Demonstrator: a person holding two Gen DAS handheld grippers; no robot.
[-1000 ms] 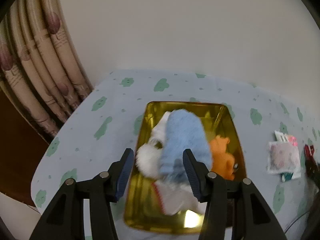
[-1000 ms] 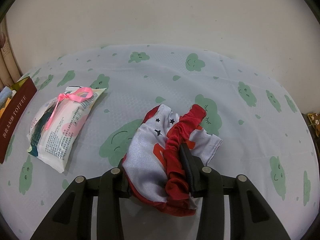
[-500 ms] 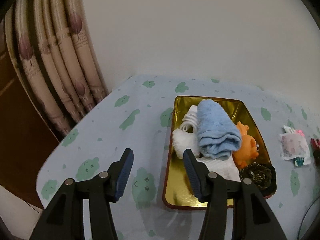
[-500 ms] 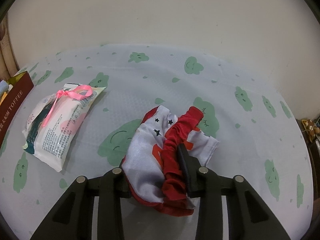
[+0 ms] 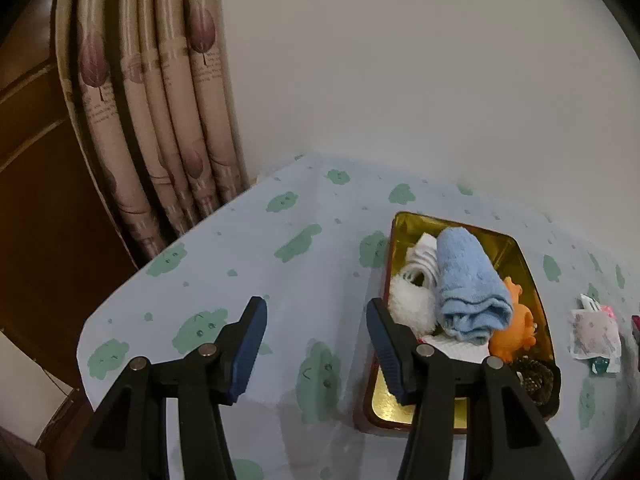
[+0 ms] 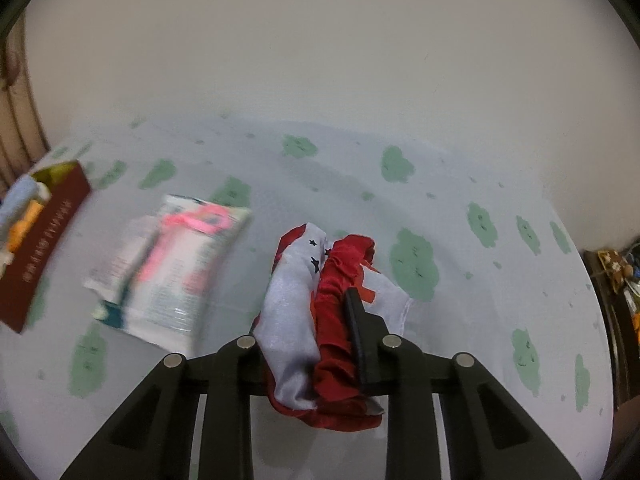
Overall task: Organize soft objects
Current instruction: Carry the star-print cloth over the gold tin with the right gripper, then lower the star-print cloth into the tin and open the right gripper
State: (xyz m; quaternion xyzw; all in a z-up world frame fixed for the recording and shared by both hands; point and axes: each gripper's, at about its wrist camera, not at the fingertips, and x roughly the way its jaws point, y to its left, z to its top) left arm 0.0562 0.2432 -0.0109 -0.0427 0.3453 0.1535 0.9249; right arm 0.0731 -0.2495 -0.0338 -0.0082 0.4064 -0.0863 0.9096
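Note:
My right gripper (image 6: 310,312) is shut on a red and white cloth pouch (image 6: 320,312) with black stars and holds it above the tablecloth. A gold tin box (image 5: 524,264) with dark red sides sits on the table; inside lie a rolled blue towel (image 5: 468,284), white fluffy items (image 5: 412,300), an orange plush toy (image 5: 514,332) and a dark scrunchie (image 5: 534,376). My left gripper (image 5: 316,312) stands open and empty, left of the box over bare tablecloth. The same box (image 6: 40,236) shows at the far left of the right wrist view.
A tissue pack with a pink ribbon (image 6: 172,268) lies on the table between the box and the pouch, also seen as the tissue pack (image 5: 594,336). Curtains (image 5: 160,128) hang at the table's back left corner. The table edge (image 5: 92,328) drops off at left.
My left gripper has drawn back to the left, away from the blue towel, which stays in the box. My right gripper has closed on the pouch and lifted it off the table.

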